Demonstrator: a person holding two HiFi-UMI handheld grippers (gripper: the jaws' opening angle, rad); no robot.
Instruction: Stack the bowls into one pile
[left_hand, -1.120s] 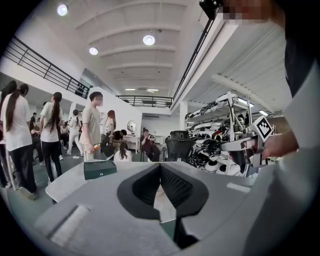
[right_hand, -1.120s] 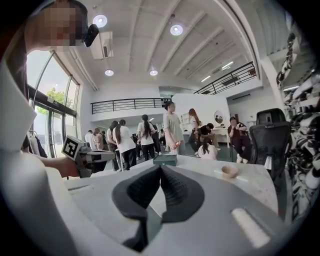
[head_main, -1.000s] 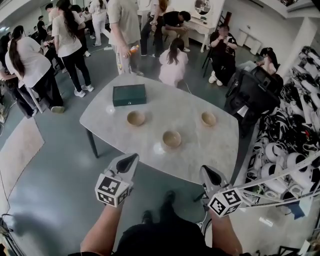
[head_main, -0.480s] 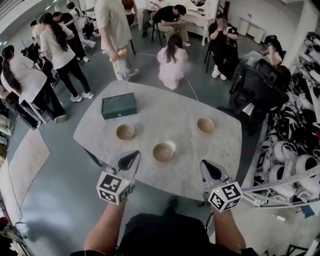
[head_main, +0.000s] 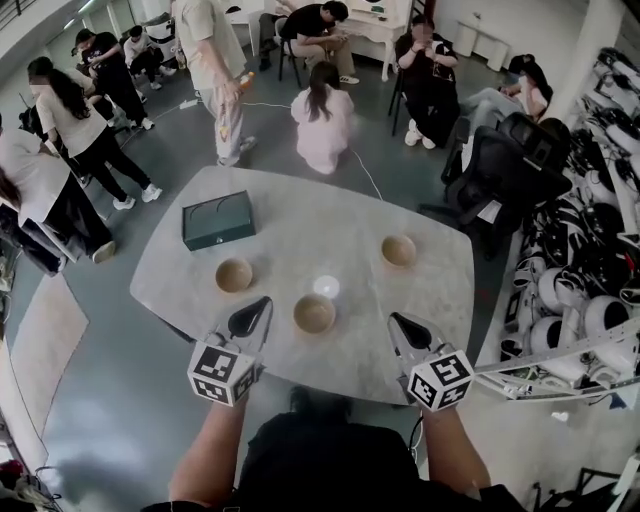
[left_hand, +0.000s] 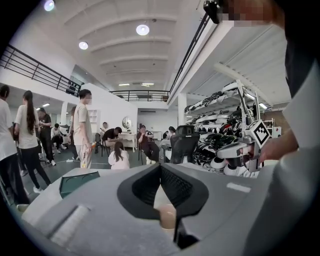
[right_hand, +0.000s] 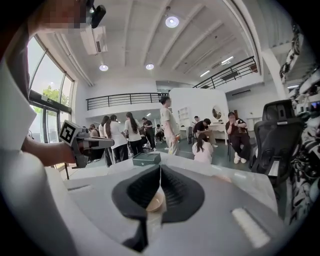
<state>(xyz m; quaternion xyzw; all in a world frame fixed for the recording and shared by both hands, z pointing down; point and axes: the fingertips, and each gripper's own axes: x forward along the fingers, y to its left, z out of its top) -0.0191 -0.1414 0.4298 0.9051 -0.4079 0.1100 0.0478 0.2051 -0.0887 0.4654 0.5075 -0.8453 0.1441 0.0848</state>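
Three tan bowls stand apart on the marble table: a left bowl, a middle bowl closest to me and a right bowl. Over the near table edge my left gripper is shut and empty, just left of the middle bowl. To the right of that bowl my right gripper is shut and empty too. In the left gripper view a bowl shows below the shut left gripper. The right gripper view shows a bowl behind the shut right gripper.
A dark green box lies at the table's far left. Several people stand and sit beyond the far edge, one crouching person close to it. A black chair and racks of white gear line the right side.
Both grippers have moved forward, from in front of the table to over its near edge. The bowls have not moved on the table.
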